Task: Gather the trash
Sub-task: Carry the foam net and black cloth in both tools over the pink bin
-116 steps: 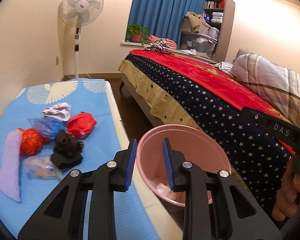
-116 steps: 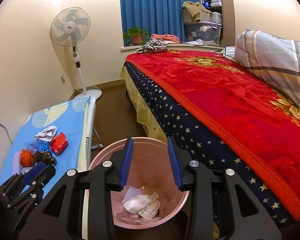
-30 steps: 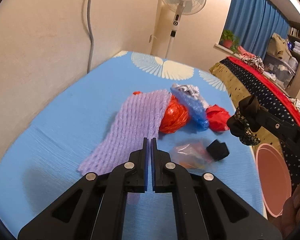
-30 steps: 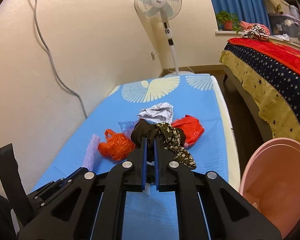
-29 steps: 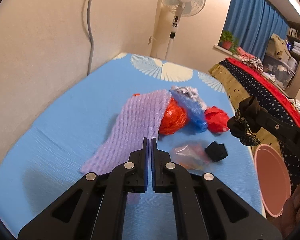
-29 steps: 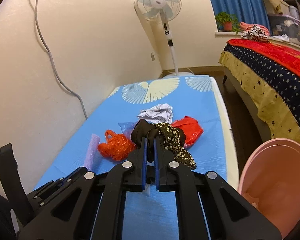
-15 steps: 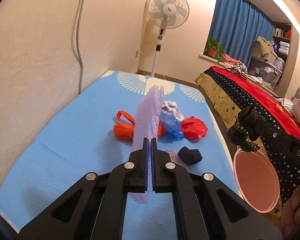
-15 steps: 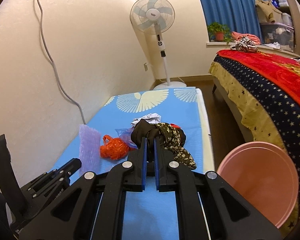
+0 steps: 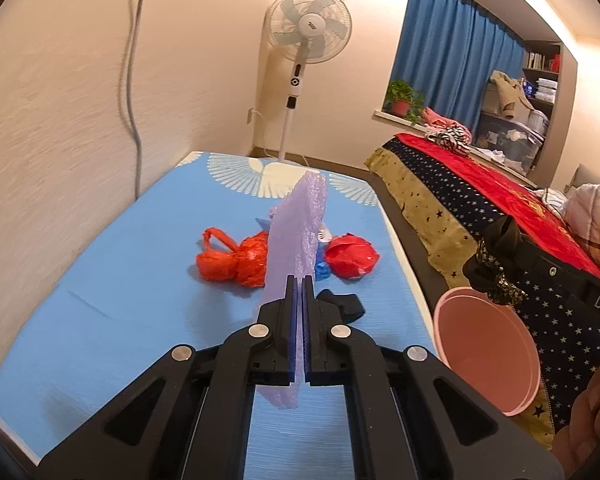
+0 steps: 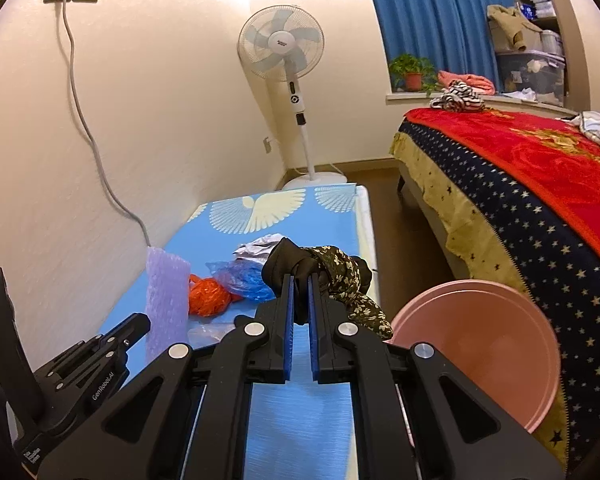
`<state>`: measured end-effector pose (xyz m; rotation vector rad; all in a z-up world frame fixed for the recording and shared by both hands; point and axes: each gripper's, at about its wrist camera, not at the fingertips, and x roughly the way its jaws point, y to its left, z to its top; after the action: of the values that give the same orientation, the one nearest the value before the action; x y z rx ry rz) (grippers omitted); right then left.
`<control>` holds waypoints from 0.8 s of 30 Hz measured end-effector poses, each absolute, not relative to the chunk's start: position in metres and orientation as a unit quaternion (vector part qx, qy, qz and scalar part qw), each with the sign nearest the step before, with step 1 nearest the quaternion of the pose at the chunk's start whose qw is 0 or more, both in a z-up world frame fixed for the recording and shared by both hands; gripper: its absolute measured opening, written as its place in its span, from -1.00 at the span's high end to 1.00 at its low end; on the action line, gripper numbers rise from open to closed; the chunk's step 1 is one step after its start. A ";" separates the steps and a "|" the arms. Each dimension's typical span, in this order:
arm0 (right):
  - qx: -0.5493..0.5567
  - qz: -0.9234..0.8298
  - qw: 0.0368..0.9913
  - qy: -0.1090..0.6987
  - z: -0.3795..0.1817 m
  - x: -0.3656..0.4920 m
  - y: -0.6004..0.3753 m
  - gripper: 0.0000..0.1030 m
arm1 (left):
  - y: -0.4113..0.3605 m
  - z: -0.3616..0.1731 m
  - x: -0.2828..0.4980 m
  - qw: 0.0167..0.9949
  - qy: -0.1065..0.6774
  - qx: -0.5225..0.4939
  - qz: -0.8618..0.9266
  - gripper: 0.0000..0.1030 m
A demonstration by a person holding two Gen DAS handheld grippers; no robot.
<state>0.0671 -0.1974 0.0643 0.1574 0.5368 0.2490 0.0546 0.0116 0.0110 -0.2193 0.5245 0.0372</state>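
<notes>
**A:** Looking at the two grips, what worried you? The left gripper [image 9: 299, 280] was clamped tight on the purple foam net [image 9: 298, 228], which stood up off the blue table cover [image 9: 120, 280], and the right gripper [image 10: 299, 278] was closed on the dark floral cloth [image 10: 332, 276], held in the air near the pink bin [image 10: 480, 344].

**B:** The cloth, mostly. Only a bunched fold sat between the pads, and a long patterned tail hung down on the bin side. I judged it could catch on the rim and drape over the edge instead of dropping in. The net was light and floppy (the sort of thing that clings to rubber pads), so it might not fall cleanly when released.

**A:** And the bin itself?

**B:** It stood on the floor between the table and the bed [image 10: 520, 184], so a drop made too early would land on the floor or the table edge.

**A:** What couldn't you make out?

**B:** The bin's bottom was out of sight, so its contents were unknown. The net hid part of the blue plastic bag [image 10: 244, 276] in the left view; the orange bag [image 9: 232, 260], red bag [image 9: 352, 256] and small black item [image 9: 342, 306] lay on the table well short of the bin. The clear wrapper [image 10: 208, 330] was barely readable.
</notes>
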 end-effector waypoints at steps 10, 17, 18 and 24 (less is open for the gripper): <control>0.083 0.096 0.957 0.262 0.064 0.062 -0.219 0.87 | -0.011 0.013 0.056 0.963 0.252 -0.099 -0.014 0.96; 0.090 0.070 0.960 0.256 0.064 0.061 -0.237 0.87 | -0.029 0.014 0.061 0.964 0.248 -0.092 -0.040 0.96; 0.091 0.067 0.960 0.256 0.064 0.061 -0.239 0.87 | -0.031 0.014 0.062 0.964 0.247 -0.090 -0.042 0.96; 0.111 0.033 0.961 0.252 0.066 0.061 -0.267 0.87 | -0.055 0.015 0.064 0.964 0.243 -0.083 -0.070 0.96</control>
<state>0.0614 -0.2665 0.0662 0.2248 0.5101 0.0675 0.0639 -0.0548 0.0152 -0.1674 0.4919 -0.1426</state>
